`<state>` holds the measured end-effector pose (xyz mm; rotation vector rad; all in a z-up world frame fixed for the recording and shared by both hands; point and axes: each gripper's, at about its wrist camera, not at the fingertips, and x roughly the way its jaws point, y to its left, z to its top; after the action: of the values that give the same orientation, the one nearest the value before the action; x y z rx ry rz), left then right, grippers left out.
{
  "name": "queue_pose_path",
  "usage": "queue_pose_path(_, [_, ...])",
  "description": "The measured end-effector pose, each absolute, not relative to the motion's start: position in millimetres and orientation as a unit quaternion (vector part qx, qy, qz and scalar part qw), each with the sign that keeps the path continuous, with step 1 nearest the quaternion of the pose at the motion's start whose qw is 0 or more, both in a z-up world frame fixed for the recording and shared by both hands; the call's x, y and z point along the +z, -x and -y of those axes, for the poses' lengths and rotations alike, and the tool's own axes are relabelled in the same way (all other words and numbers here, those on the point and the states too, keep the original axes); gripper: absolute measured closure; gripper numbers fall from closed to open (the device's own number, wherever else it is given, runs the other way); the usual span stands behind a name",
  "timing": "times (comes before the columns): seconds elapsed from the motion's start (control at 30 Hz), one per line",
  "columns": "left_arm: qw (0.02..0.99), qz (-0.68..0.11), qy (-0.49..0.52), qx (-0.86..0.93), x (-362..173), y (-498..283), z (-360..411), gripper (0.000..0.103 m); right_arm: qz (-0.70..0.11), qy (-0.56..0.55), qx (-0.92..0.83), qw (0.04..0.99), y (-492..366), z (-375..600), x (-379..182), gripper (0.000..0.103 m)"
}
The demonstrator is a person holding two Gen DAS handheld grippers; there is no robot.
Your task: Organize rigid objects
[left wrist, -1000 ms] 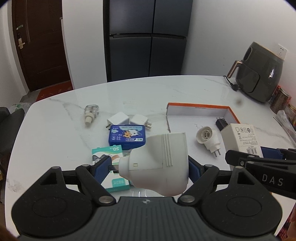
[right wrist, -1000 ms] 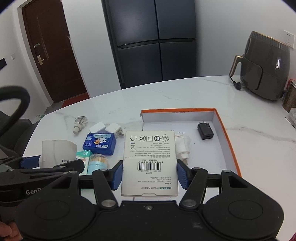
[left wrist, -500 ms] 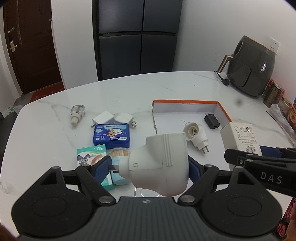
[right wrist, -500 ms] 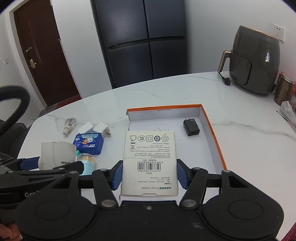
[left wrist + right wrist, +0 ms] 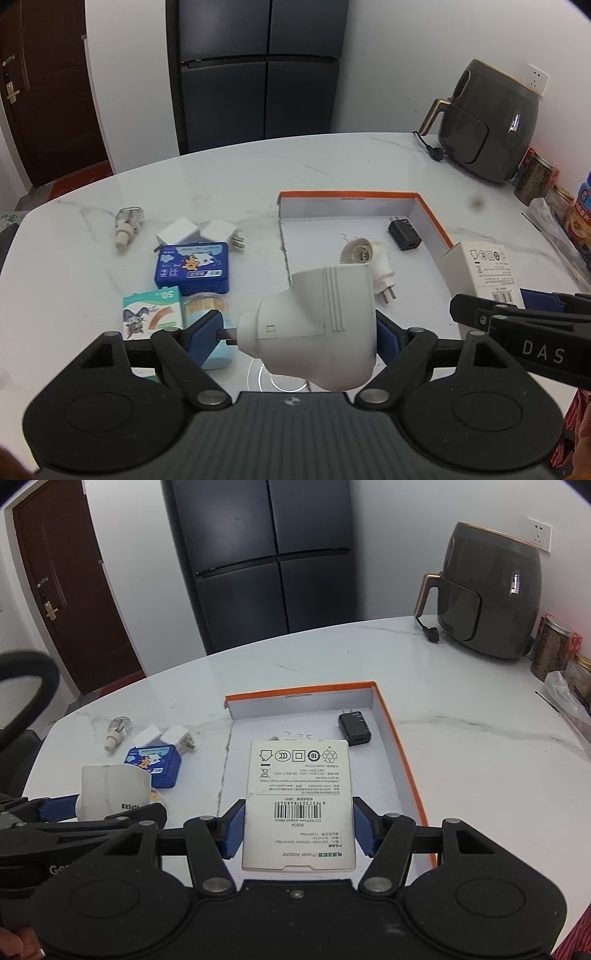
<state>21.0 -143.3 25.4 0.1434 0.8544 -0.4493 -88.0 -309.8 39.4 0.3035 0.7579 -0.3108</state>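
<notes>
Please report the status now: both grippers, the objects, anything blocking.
Left hand-held gripper shut on white plug adapter. Right hand-held gripper shut on power adapter box. Orange-rimmed tray ahead; black charger and bulb socket adapter inside.

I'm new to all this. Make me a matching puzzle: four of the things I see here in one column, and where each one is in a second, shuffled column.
Things:
1. large white plastic plug adapter
2. flat white power-adapter box with a barcode
3. small black charger cube
4. blue rectangular tin with a cartoon picture

Places:
A. lying inside the orange-rimmed white tray
B. clamped between the right gripper fingers
C. lying on the white marble table, left of the tray
D. clamped between the left gripper fingers

Pairs: 1-D, 2-B, 3-A, 4-C
</notes>
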Motion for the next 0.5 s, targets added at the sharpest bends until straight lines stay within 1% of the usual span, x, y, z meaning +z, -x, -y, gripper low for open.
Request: queue_pose_path(0.5, [0.874,-0.419,-0.075,-0.234,17.0,-19.0,174.0,0.017,-0.373,-0.143,-0.174,0.9,95.6,340.9,33.5,0.032])
